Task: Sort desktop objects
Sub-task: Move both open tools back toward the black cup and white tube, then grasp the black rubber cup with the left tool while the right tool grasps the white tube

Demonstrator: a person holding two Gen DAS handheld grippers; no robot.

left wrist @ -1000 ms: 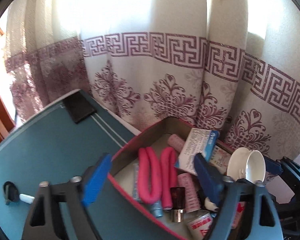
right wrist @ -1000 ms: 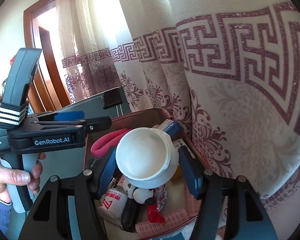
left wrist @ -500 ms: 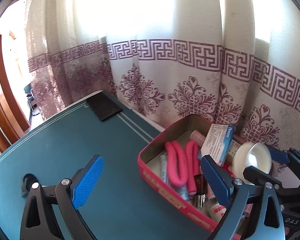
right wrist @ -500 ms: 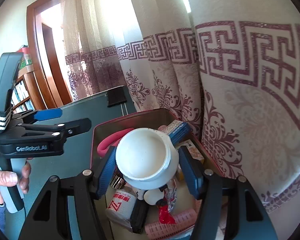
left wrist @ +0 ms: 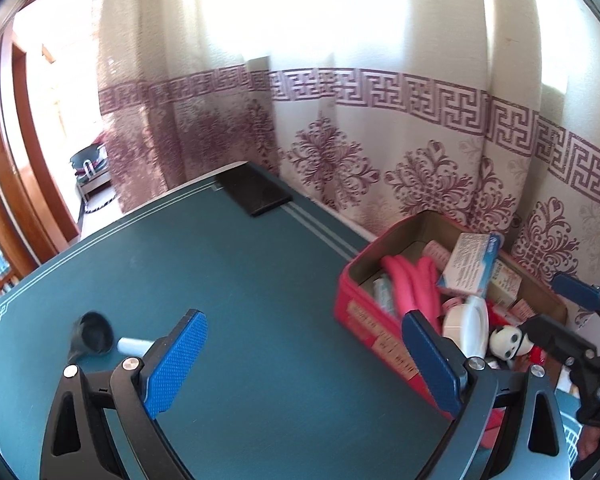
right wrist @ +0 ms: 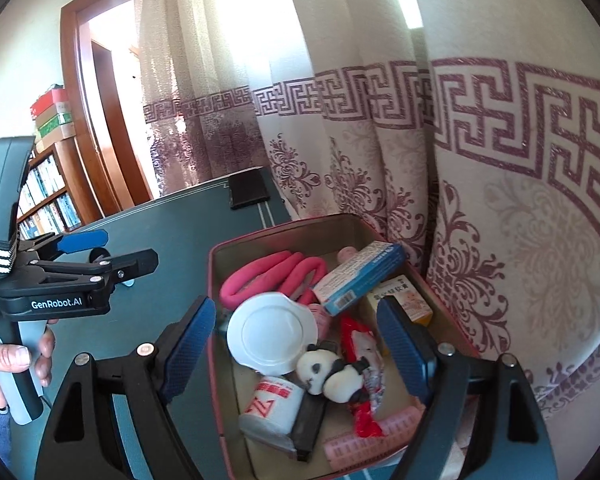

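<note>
We count one red tin (right wrist: 216, 320) at lower centre, one white jar (right wrist: 272, 334) and one panda (right wrist: 332, 372) inside. Our left gripper (left wrist: 300, 364) and right gripper (right wrist: 296, 344) both gape, empty.

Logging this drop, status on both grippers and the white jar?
Left gripper jaws open, empty, over table. Right gripper jaws open. White jar lying in red tin. Nothing blocking.
</note>
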